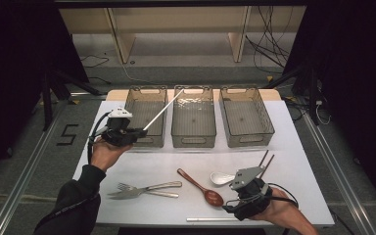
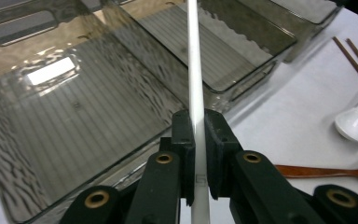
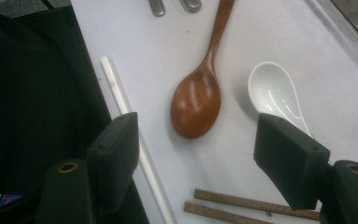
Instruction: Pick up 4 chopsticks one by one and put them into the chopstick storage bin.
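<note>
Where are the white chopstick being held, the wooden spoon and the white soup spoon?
white chopstick (image 2: 195, 70), left gripper view, on its shaft above the closed jaws.
wooden spoon (image 3: 196, 105), right gripper view, on the middle of its bowl.
white soup spoon (image 3: 271, 91), right gripper view, on the inside of its bowl.

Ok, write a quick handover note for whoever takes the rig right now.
Left gripper: shut on a white chopstick, held over the left bin and slanting toward the middle bin.
Right gripper: open, holding nothing, over the wooden spoon and white spoon.
On the table: second white chopstick at the near edge, brown chopsticks, forks, both spoons.
Done: nothing lies in any bin yet.
Left: probably drop the chopstick in a bin, then sort the rest.
</note>
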Demonstrator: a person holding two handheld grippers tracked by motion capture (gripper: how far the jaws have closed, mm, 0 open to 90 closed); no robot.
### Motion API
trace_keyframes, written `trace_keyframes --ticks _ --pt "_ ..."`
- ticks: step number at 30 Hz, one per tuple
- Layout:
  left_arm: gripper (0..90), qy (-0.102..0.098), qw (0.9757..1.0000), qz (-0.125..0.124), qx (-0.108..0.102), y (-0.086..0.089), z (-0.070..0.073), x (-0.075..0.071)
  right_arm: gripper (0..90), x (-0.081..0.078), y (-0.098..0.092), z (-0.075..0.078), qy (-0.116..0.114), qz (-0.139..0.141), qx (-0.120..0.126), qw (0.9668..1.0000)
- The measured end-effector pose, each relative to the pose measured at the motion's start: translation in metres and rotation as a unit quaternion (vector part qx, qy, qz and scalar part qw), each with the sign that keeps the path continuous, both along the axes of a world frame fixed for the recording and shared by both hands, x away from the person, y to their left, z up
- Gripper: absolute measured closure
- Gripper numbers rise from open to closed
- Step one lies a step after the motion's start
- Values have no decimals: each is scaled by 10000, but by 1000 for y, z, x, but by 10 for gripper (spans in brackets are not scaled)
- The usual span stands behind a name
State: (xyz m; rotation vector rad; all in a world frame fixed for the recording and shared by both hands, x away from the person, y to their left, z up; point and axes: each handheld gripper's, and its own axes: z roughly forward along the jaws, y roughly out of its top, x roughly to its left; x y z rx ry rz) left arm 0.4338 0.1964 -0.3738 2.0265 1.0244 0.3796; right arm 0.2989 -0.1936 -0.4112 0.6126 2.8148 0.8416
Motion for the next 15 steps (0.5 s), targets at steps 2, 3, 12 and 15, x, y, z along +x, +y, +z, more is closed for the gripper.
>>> trace_keyframes --ticks 2,3,12,15 --pt "830 -3 9999 113 67 3 -1 5 315 -1 0 0 15 6 0 10000" --pt "830 7 9998 178 56 4 -2 7 314 -1 0 0 16 21 -13 10000" --pt "830 129 9987 475 100 10 -5 27 313 -1 0 -1 51 18 -26 10000" --pt "830 168 9983 542 127 12 -6 34 313 -1 1 -2 67 22 -42 10000"
